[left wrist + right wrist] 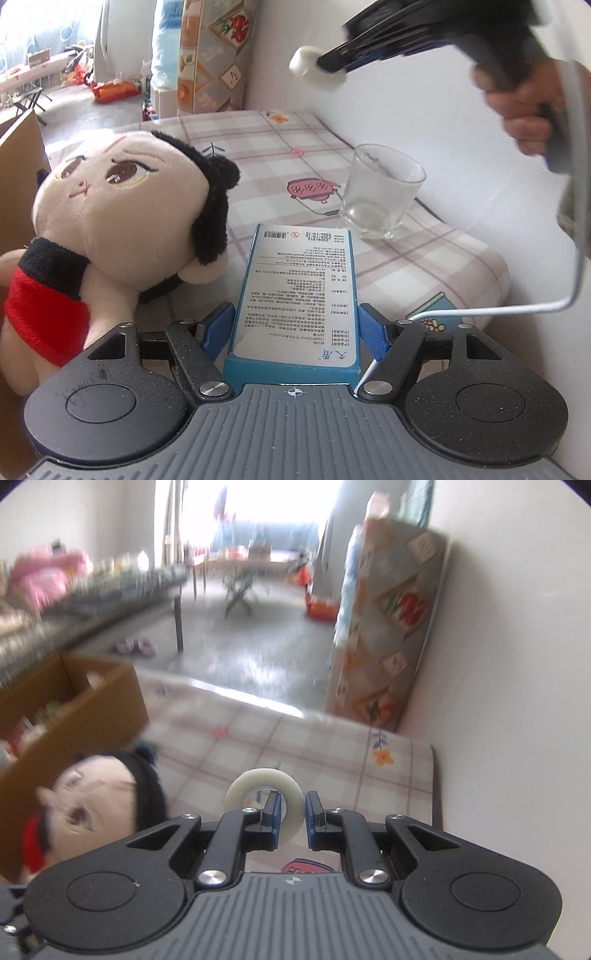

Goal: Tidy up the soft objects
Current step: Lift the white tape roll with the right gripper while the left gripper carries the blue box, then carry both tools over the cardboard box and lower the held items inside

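r tongs [291, 818] clamp tape roll [264, 799]; l tongs [295, 328] grip blue box [299, 295].

the left gripper [293, 332] points down at a slant, its blue pads [373, 326] pressed on either side of a blue box [295, 295] held lengthwise between them. the right gripper [291, 818] is clamped tight on the rim of a white tape roll [258, 781], one finger through its hole. seen from the left wrist, a bare hand [517, 107] grips its handle, raised high.
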Demonstrator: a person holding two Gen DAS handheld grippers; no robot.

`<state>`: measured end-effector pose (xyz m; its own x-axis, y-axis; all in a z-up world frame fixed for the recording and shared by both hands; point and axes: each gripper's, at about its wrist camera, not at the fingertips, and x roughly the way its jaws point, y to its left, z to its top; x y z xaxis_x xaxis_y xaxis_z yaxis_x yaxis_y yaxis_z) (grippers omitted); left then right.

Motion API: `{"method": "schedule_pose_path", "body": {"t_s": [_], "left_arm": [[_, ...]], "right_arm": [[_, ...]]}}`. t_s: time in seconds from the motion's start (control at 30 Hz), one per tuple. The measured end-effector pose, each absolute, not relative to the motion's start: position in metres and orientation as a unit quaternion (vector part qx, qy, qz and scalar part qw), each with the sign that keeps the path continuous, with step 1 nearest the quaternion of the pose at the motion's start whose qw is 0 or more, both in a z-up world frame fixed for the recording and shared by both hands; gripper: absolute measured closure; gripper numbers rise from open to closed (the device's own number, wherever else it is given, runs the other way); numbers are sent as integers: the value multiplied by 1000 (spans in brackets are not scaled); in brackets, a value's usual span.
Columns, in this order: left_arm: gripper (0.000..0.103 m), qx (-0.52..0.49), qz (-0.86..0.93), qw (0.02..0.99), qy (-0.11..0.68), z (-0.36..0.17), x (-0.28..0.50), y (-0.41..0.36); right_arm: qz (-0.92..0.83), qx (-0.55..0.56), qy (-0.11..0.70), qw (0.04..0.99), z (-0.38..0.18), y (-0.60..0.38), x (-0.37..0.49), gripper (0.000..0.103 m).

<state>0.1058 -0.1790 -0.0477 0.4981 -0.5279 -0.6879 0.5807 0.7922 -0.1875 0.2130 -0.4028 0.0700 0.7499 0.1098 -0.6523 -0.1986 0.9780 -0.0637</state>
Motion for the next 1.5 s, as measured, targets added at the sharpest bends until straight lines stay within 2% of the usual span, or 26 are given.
{"method": "schedule_pose_path", "body": {"t_s": [0.23, 0.57, 0.87, 1.27, 1.5], "left_arm": [[31, 34, -325, 873, 362, -27, 87, -172], [31, 10, -322, 888, 328, 8, 54, -143], [31, -21, -290, 913, 288, 40, 23, -86], [31, -69, -147, 957, 238, 78, 34, 30], [31, -84, -94, 951, 281, 81, 84, 94]], "right_arm": [[87, -8, 282, 956, 97, -409, 145, 89], [86, 20, 234, 968, 117, -397, 71, 89], [148, 27, 196, 969, 140, -351, 41, 89], [292, 46, 163, 942, 158, -251, 83, 89], [373, 43, 219, 901, 147, -172, 143, 89]]}}
